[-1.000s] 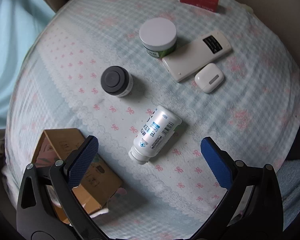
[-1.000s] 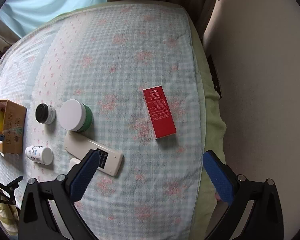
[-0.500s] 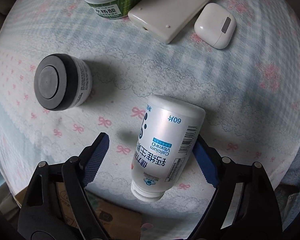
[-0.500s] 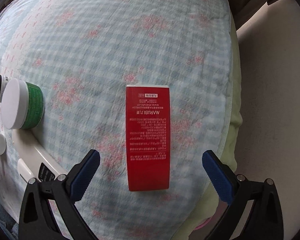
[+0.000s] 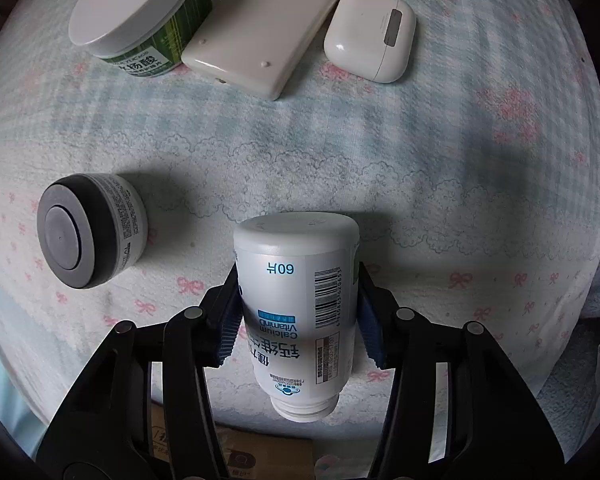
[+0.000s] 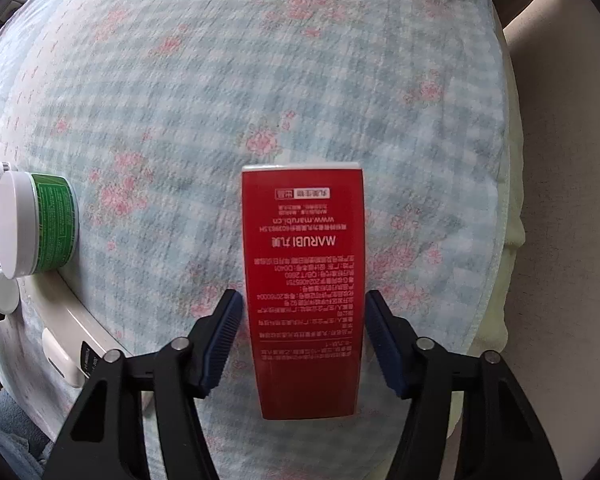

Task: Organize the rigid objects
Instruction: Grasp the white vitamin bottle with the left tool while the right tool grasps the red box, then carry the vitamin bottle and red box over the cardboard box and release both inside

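Note:
In the left wrist view my left gripper (image 5: 298,320) is shut on a white calcium vitamin bottle (image 5: 300,300), its blue pads pressed against both sides of the bottle's body. In the right wrist view my right gripper (image 6: 304,340) is shut on a red Marubi box (image 6: 304,280), with the pads against its long sides. The box lies flat on the checked bedspread (image 6: 220,100). I cannot tell whether either object is lifted off the bed.
A small jar with a grey lid (image 5: 88,232), a green jar with a white lid (image 5: 136,24), a cream remote control (image 5: 272,28) and a white earbud case (image 5: 370,34) lie beyond the bottle. A cardboard box (image 5: 236,456) shows below the left gripper. The bed's right edge (image 6: 512,200) is near the red box.
Both grippers have come down and closed: the left one onto the white bottle, the right one onto the red box. One second ago both were open and high above the bed.

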The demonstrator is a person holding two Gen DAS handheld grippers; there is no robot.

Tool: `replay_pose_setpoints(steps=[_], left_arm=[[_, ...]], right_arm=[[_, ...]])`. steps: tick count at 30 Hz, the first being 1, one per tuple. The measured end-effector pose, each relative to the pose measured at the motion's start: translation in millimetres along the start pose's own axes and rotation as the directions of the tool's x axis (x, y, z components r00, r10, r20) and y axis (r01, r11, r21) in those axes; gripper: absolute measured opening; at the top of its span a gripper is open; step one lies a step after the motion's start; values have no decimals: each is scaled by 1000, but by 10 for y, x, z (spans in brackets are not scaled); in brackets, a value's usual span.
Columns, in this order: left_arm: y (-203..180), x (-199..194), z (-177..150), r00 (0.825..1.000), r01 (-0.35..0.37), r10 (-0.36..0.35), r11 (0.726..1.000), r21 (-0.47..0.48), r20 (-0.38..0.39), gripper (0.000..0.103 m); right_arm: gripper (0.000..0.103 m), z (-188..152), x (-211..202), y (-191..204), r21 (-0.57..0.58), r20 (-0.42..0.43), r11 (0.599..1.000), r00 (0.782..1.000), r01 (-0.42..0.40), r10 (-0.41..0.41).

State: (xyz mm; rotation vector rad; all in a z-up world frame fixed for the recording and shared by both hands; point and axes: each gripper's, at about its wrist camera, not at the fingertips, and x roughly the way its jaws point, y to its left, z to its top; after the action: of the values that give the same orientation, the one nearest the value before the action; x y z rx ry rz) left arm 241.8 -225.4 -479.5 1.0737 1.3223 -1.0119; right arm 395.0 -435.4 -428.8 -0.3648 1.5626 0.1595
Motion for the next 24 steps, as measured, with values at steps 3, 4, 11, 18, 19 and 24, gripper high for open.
replay_pose_setpoints(steps=[3, 4, 11, 18, 19, 24], left_arm=[[-86, 12, 81, 1000, -2, 2, 1000, 4, -8, 47], [-73, 20, 102, 1000, 3, -3, 1000, -5, -11, 47], [31, 19, 46, 1000, -14, 14, 998, -63, 1, 47], [114, -115, -117, 1000, -6, 8, 989, -147, 13, 46], [118, -134, -125, 1000, -3, 5, 988, -156, 14, 46], [134, -209, -145, 1000, 8, -4, 979, -202, 19, 46]], right_arm=[[40, 42, -24, -39, 10, -7, 1000, 1000, -8, 8], [39, 53, -31, -48, 14, -8, 1000, 1000, -11, 11], [38, 74, -34, -93, 15, -7, 1000, 1000, 4, -4], [38, -46, -63, 143, 26, 17, 1000, 1000, 16, -16], [38, -71, -66, 163, 25, 17, 1000, 1000, 17, -18], [38, -224, -121, 252, 34, 22, 999, 1000, 16, -17]])
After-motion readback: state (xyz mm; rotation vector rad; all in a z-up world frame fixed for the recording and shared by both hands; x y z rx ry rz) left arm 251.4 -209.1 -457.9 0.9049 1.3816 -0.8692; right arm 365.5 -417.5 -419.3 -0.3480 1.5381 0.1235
